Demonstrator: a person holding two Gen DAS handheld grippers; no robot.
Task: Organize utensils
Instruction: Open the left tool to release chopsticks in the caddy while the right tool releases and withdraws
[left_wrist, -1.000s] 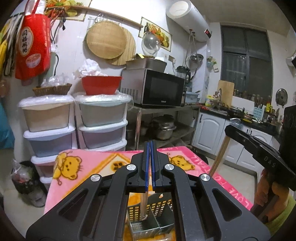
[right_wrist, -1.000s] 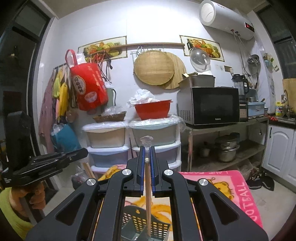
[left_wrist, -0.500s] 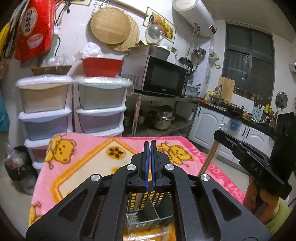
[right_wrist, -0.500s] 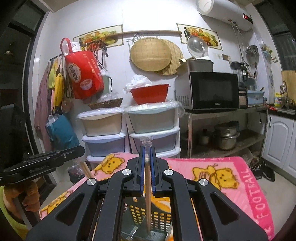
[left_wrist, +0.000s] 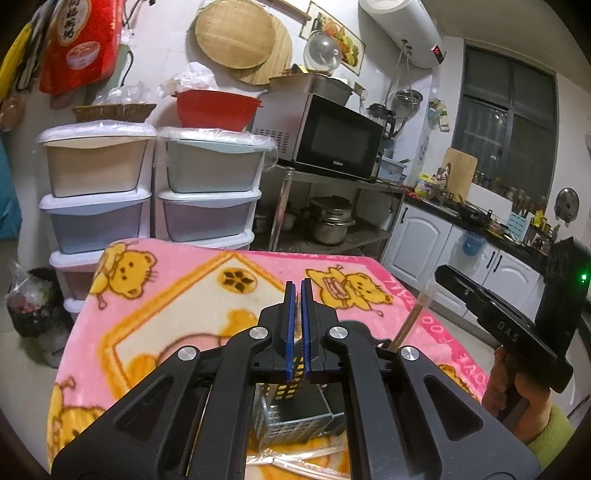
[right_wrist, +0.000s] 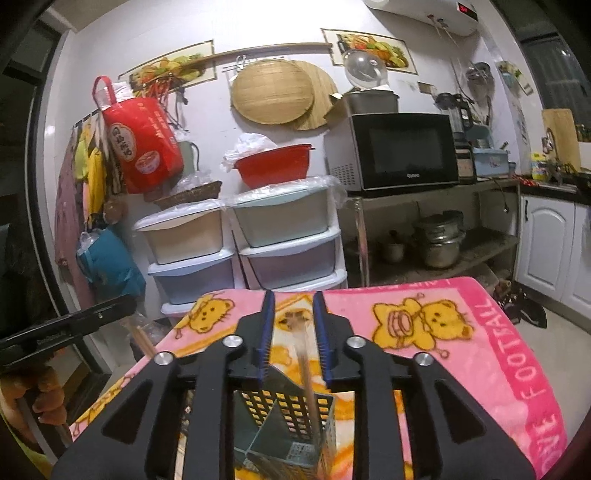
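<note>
Right gripper (right_wrist: 293, 336): your jaws are opening; the blue pads stand apart and neither presses on anything.
Chopstick (right_wrist: 308, 384): it stands between your right pads, blurred, touching neither as far as you can see — its lower end is down inside the holder.
Utensil holder (right_wrist: 291, 424): a grey perforated caddy with an inner divider, directly under your right gripper on the blanket; the chopstick sits in the compartment to the right of the divider.
Left gripper (left_wrist: 298, 325): your pads are pressed together with only a sliver between them. You can't tell from its own camera whether anything is pinched there.
Left side, seen from the right camera: a wooden stick (right_wrist: 142, 339) slants down just below your left gripper's tip, but the grip itself is not visible.
Right side, seen from the left camera: a thin stick pokes down below your right gripper toward the caddy.
Pink blanket (left_wrist: 166, 306): bear-patterned, covers the table under both tools.
Plastic-wrapped chopsticks (left_wrist: 295, 461): lying flat on the blanket just in front of the caddy — near your left gripper's base.
Background: stacked drawers (right_wrist: 288, 236) and a microwave (right_wrist: 402, 151) against the wall.
</note>
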